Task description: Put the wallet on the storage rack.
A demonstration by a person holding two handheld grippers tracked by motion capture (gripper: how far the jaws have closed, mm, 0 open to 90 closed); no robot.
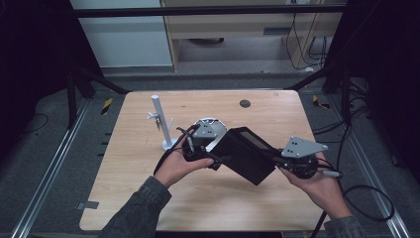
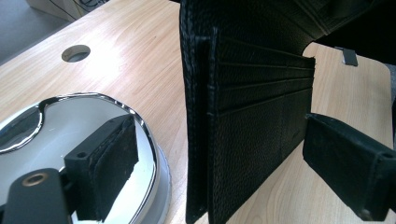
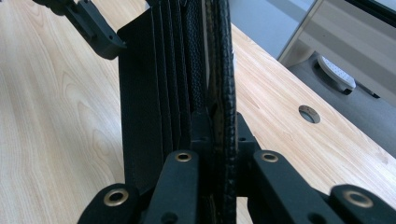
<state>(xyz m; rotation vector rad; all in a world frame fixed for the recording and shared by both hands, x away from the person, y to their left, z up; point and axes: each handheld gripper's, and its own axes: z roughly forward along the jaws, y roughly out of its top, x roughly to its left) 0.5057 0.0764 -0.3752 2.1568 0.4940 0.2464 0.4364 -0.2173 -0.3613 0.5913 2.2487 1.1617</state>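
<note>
Above table: right gripper [image 3: 212, 140] clamps wallet [image 1: 247, 153]; left gripper [image 2: 219, 158] wide, straddling it.

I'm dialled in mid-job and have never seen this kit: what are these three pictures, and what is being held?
A person holds a tool in each hand. The high view looks down on the wooden table; the other two pictures come from cameras riding on each tool.

The right hand-held gripper is shut on one edge of an open black leather wallet. The left hand-held gripper stands open, its pads either side of the wallet's card-slot flap, not pressing.

Also on the table: a round shiny metal dish and a white plastic post on a round base.
</note>
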